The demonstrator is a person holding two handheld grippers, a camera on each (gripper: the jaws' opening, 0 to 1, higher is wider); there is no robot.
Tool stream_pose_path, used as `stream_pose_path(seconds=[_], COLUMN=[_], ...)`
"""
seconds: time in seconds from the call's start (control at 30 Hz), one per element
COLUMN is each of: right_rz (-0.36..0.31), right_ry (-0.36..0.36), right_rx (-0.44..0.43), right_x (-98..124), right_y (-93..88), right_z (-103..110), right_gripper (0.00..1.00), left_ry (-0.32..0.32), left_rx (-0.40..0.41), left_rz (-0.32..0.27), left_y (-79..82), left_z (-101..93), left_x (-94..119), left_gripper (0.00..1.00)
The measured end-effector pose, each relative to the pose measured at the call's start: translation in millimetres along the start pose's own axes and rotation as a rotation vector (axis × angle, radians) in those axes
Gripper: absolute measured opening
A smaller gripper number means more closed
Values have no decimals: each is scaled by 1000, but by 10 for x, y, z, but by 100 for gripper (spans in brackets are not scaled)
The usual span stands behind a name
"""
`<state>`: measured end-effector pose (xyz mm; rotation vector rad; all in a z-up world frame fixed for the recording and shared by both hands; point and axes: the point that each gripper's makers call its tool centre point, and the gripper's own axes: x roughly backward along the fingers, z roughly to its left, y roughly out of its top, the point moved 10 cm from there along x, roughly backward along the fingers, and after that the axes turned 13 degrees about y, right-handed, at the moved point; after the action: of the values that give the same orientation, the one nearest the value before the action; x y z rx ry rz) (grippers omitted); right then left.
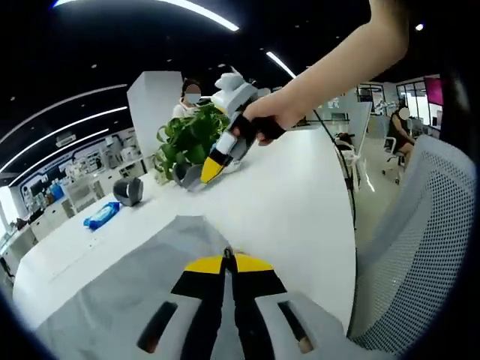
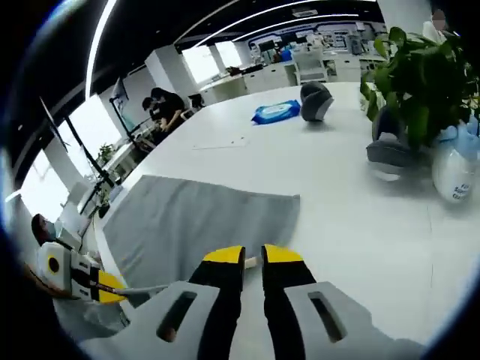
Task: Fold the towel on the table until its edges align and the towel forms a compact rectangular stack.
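Note:
A grey towel point(image 1: 142, 289) lies spread on the white table point(image 1: 292, 202), one corner pointing toward the plant. My left gripper point(image 1: 229, 259) sits low over the towel's near part, its yellow-tipped jaws pressed together on the cloth. In the right gripper view the towel point(image 2: 195, 221) stretches flat toward the left gripper point(image 2: 112, 289), which pinches its far edge at the table's rim. My right gripper point(image 2: 253, 256) hovers above bare table beside the towel's edge, jaws together and holding nothing. A hand holds the right gripper point(image 1: 208, 171) in the air near the plant.
A potted plant point(image 1: 187, 139) point(image 2: 420, 82) stands on the table, with a spray bottle point(image 2: 454, 172) beside it. A blue wipes pack point(image 1: 101, 216) point(image 2: 276, 111) and a grey round object point(image 1: 129, 191) point(image 2: 315, 101) lie farther off. A mesh chair point(image 1: 420, 225) stands at the table's edge.

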<state>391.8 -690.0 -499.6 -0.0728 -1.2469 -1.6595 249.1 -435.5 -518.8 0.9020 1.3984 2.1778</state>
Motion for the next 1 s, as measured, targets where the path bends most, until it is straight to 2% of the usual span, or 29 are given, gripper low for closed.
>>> stream_pose_path(seconds=[0.13,0.2,0.23,0.33,0.37,0.4,0.53,0.6,0.7,0.8,1.0], right_rz=[68,186,223,158,115,110,144,152,130,125,170], right_ry=[-59,-134,-177,-148,-120,-119,-112,-98,-65,-64,-68], right_rx=[17,131,143,111,81,68,91,94,68,48,66], right_x=[-275,-376,-427,-546,-604,-642,-807,-864,-923,-957,-1068], right_y=[49,40,34,130,207,231,259,254,259,260,264], right_z=[-219,-380,-464,-544,-634,-658,-719,-734,-736,-733,-749], right_gripper=[7,5,6,7,8,9,10,11,11,12,10], left_ry=[-17,-28,-33,-50,-57,-60,-76,-79,-79,-80,-87], left_rx=[28,50,58,70,72,73,115,110,107,130,118], left_rz=[4,0,3,10,16,17,39,55,64,77,83], left_y=[-3,6,5,-5,-10,-13,-57,-95,-117,-139,-149], left_z=[-13,-25,-33,-53,-60,-62,-71,-79,-71,-63,-70], left_x=[1,1,1,-4,-10,-13,-19,-18,-17,-17,5], left_gripper=[3,3,3,3,3,3,3,3,3,3,3])
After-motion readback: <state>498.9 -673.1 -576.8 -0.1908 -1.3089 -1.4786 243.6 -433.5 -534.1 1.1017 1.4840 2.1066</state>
